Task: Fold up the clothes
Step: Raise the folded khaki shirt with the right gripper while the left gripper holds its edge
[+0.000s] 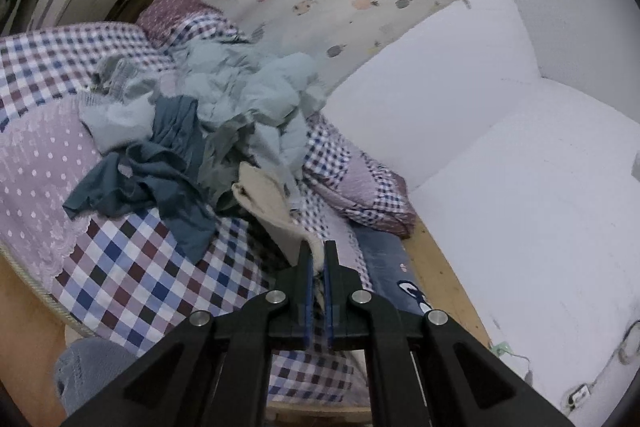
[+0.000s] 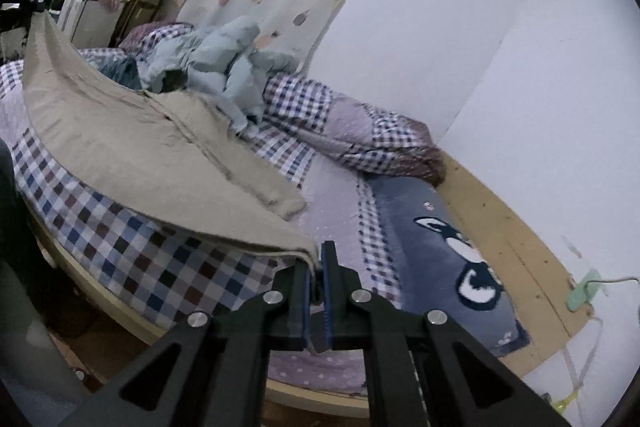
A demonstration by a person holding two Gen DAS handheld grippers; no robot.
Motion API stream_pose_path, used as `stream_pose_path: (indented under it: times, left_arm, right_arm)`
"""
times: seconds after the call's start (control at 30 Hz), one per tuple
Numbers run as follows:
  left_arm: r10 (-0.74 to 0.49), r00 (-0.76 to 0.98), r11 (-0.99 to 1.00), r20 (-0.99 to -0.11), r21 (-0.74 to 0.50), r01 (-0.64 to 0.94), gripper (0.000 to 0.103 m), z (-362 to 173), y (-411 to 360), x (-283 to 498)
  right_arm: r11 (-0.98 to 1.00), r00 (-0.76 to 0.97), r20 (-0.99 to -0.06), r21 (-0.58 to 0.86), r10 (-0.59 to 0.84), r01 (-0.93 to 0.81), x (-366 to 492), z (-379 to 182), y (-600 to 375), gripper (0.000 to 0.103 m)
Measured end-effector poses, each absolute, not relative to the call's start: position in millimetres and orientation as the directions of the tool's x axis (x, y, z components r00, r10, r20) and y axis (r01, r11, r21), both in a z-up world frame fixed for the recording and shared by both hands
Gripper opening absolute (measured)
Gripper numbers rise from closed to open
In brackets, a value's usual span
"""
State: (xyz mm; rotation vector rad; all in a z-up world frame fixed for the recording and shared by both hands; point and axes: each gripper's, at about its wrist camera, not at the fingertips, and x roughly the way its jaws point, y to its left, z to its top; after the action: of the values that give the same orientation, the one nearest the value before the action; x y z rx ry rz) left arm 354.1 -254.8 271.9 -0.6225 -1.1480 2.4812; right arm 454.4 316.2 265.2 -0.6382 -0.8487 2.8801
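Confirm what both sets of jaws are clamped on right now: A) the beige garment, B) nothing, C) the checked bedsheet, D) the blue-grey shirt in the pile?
A: the left gripper and right gripper each pinch an edge of the beige garment, lifted off the checked bed.

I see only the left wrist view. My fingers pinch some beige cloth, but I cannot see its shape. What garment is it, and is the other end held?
Observer: In the right wrist view the beige garment spreads wide above the bed; a seam runs down its middle. I cannot name its type.
Operator: Is the right gripper holding it?
Observer: Yes, the right gripper is shut on one corner of its edge.
Operator: Does it touch the pile of clothes?
Observer: It hangs in front of the light blue pile; contact cannot be judged.
Operator: And my side?
Observer: The left gripper is shut on the beige cloth.
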Motion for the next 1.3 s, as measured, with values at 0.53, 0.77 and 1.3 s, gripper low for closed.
stream_pose_path:
  times: [0.53, 0.77, 1.3]
  left_arm:
    - [0.501, -0.864, -0.560, -0.057, -0.782, -0.274, 0.002, 340.4, -245.9, 453.2]
    - [0.503, -0.863, -0.547, 0.041, -0.758, -0.354, 0.002, 368.9, -246.1, 460.3]
    - [0.502, -0.849, -0.589, -0.163, -0.783, -0.198, 0.002, 340.5, -222.8, 344.3]
  right_arm:
    - [-0.864, -0.968, -0.158, -0.494, 0.194, -0.092, 568.8, 352.5, 341.5, 0.003]
    - [-0.875, -0.983, -0.044, -0.466, 0.176, -0.135, 593.1, 378.0, 339.6, 0.003]
    - [-0.897, -0.983, -0.104, -0.432, 0.154, -0.095, 538.3, 384.4, 352.8, 0.004]
